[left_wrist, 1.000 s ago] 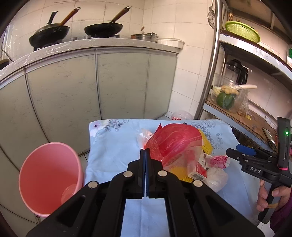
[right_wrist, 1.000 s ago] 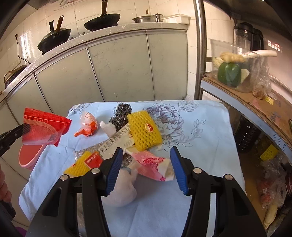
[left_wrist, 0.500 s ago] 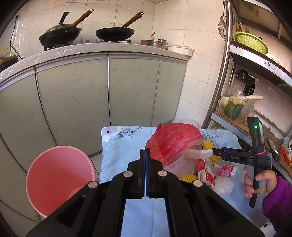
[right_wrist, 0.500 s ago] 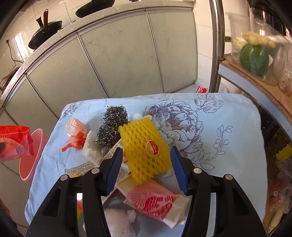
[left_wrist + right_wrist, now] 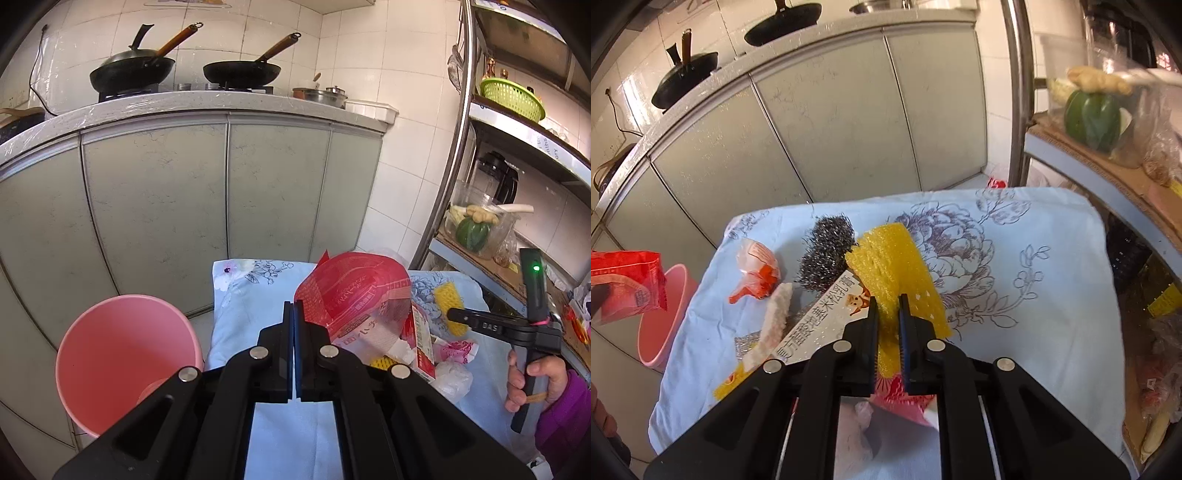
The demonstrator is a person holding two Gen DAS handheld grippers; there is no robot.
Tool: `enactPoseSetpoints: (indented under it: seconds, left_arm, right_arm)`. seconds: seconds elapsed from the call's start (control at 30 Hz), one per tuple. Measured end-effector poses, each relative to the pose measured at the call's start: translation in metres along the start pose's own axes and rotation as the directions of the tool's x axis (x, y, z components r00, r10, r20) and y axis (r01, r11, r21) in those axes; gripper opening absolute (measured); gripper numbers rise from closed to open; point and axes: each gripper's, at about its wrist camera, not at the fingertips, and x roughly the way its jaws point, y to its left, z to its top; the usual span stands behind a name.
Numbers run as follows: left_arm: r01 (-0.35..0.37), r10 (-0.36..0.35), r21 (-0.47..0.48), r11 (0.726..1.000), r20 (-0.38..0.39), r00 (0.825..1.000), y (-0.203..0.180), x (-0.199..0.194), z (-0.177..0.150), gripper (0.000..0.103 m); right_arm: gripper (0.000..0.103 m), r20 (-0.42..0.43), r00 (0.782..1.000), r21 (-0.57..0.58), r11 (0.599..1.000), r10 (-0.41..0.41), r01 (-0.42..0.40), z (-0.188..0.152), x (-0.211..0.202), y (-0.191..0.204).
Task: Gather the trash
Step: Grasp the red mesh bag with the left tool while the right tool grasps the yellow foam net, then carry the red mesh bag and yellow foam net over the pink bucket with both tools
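My left gripper (image 5: pixel 294 306) is shut on the edge of a red plastic bag (image 5: pixel 354 291), held up above the near left part of the table; the bag (image 5: pixel 628 280) also shows at the left edge of the right wrist view. A pink bin (image 5: pixel 125 354) stands on the floor left of the table, below and left of the bag. My right gripper (image 5: pixel 886 301) is shut on the near end of a yellow foam net (image 5: pixel 890 258) that lies on the trash pile. From the left wrist camera, the right gripper (image 5: pixel 452 314) reaches over the pile in a hand (image 5: pixel 532 380).
On the blue flowered cloth (image 5: pixel 1052 277) lie a steel wool pad (image 5: pixel 823 254), an orange-and-white wrapper (image 5: pixel 757 266), a white foam strip (image 5: pixel 775 317), a silver carton (image 5: pixel 820 317) and other wrappers. Cabinets stand behind, and a metal shelf rack (image 5: pixel 454 184) with vegetables stands on the right.
The right gripper moved forward over the pile and its jaws closed on the yellow foam net. The left gripper rose a little and drew back with the red bag.
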Motion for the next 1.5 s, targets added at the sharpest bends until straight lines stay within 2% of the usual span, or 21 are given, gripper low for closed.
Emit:
enactPoseSetpoints:
  seconds: [0.13,0.4,0.6,0.9,1.07,1.3,1.5]
  left_arm:
    - [-0.001,0.001,-0.016,1.0,0.012,1.0,0.006,-0.006,0.0,0.0]
    - [-0.003,0.003,-0.019,1.0,0.016,1.0,0.007,-0.012,-0.003,0.0]
    - [-0.009,0.009,-0.013,1.0,-0.008,1.0,0.0,-0.007,-0.006,0.0]
    - [-0.06,0.059,-0.023,0.998,-0.072,0.996,-0.005,0.016,-0.011,0.0]
    - [-0.096,0.094,-0.038,0.995,-0.065,0.993,0.004,0.016,-0.01,0.0]
    - [-0.159,0.156,-0.074,0.984,-0.047,0.987,0.033,0.008,-0.008,0.0]
    - [-0.227,0.221,-0.127,0.966,-0.058,0.974,0.067,0.001,-0.012,0.0]
  right_arm:
    - [0.01,0.051,0.999,-0.002,1.0,-0.008,0.008,-0.002,-0.025,0.004]
    - [0.01,0.101,0.995,-0.02,1.0,0.001,0.001,-0.01,-0.052,0.021]
    - [0.01,0.103,0.995,-0.039,0.999,0.004,0.0,-0.015,-0.057,0.031]
    - [0.01,0.088,0.996,-0.047,0.999,-0.008,0.012,-0.02,-0.054,0.03]
    - [0.01,0.081,0.997,-0.066,0.998,-0.001,0.006,-0.017,-0.051,0.038]
    - [0.01,0.074,0.996,-0.156,0.987,0.057,-0.045,-0.005,-0.042,0.083]
    - [0.01,0.037,0.989,-0.265,0.956,0.142,-0.127,0.0,-0.026,0.148]
